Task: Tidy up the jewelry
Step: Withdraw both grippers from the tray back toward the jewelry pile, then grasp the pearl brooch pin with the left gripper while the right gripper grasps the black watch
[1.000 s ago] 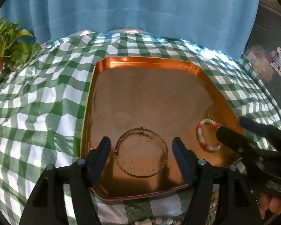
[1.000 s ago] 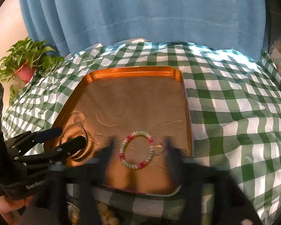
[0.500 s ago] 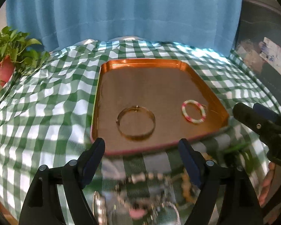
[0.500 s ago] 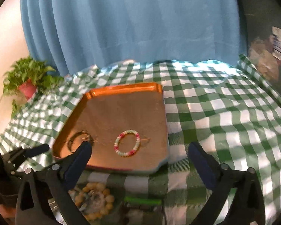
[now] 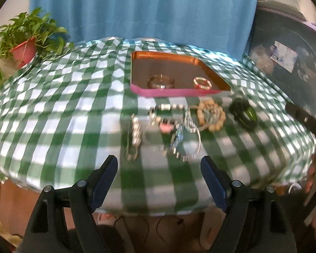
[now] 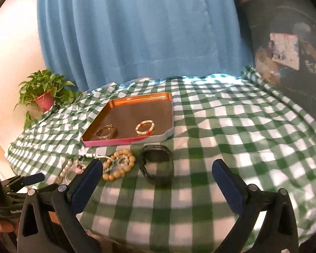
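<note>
Framing the bottom of the left wrist view, the left gripper (image 5: 159, 170) has its jaws spread wide apart with nothing between them, hanging over the near edge of the green checked tablecloth (image 5: 52, 109). Just beyond it, in the middle of the frame, lies a blurred tangle of silvery chains and bracelets (image 5: 166, 130), with a wooden bead bracelet (image 5: 211, 116) to its right and a dark green bangle (image 5: 243, 113) further right still. In the right wrist view the right gripper (image 6: 154, 169) is likewise spread wide and empty at the bottom of the frame; a black watch (image 6: 157, 164) lies on the cloth between and just past its fingertips, and its left finger partly covers the bead bracelet and the tangle. Behind the loose pieces sits the copper tray (image 5: 179, 92), holding a thin gold bangle (image 5: 161, 82) at its near left and a pink-and-white beaded bracelet (image 5: 202, 83) at its near right, well apart. A potted plant (image 5: 25, 40) stands at the upper left, and a blue curtain (image 5: 141, 8) fills the top of both views.
</note>
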A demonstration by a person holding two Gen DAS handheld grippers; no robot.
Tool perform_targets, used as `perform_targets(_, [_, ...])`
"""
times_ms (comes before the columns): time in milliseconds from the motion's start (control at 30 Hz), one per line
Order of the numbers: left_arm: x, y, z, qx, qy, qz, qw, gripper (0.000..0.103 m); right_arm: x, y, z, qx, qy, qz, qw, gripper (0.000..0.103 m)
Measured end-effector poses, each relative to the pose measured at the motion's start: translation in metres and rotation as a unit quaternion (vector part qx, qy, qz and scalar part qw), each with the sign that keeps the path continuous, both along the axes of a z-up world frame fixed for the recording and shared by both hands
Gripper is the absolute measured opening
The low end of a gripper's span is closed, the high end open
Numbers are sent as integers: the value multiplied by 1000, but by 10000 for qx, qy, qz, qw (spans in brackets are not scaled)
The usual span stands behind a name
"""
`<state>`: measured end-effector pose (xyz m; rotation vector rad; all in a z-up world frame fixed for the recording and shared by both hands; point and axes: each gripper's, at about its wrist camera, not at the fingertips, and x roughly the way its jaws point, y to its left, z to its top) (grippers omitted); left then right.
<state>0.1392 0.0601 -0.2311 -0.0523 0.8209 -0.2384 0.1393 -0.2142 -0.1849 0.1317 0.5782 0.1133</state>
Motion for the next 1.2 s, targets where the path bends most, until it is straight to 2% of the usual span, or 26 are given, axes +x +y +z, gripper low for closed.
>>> perform_targets(100, [-24, 10, 11, -116, -185, -133, 9997, 81, -24, -2, 11, -130, -244, -46, 9996, 103])
perform_targets(233, [-50, 20, 31, -131, -487, -224, 9985, 81, -47, 0, 28, -265, -293, -121, 9991, 103])
perform_targets(400, [-61, 14, 42, 16, -512, -356, 9981, 81, -71, 5, 41, -65, -455, 44, 9989, 103])
perform_targets(467, [-64, 8, 47, 58, -609, -457, 9971, 81, -74, 10, 44, -22, -356, 122, 9993, 103])
perform_targets(633, [-51, -2, 53, -136, -681, -692, 9952, 80, -75, 19, 52, -129, -346, 281, 9989, 103])
perform_targets(733, [-35, -11, 51, -83, -705, -890, 9935, 73, -68, 16, 53, 64, -389, 607, 9974, 103])
perform_targets(800, [-24, -19, 48, 57, -688, -1048, 9921, 65, -57, 14, 50, 104, -310, 669, 9972, 103])
perform_targets(867, [-8, -25, 42, 180, -652, -1170, 9908, 57, -46, 15, 46, 3, -285, 651, 9975, 100])
perform_targets(900, [-2, -27, 38, 172, -594, -1224, 9906, 50, -38, 16, 43, -54, -251, 677, 9974, 94])
perform_targets(933, [8, -29, 32, 163, -492, -1293, 9903, 45, -30, 16, 39, -57, -239, 748, 9969, 82])
perform_targets(967, [15, -31, 28, 176, -426, -1305, 9904, 37, -22, 15, 34, -14, -262, 807, 9964, 76])
perform_targets(1000, [21, -31, 23, 179, -359, -1306, 9906, 35, -17, 14, 29, 0, -275, 810, 9963, 67])
perform_targets(1133, [41, -26, 2, 44, -104, -1232, 9923, 35, 7, 10, -1, -16, -85, 714, 9974, 62])
perform_targets(1200, [48, -25, -5, 55, -12, -1232, 9924, 34, 19, 11, -17, -75, 170, 746, 9970, 60])
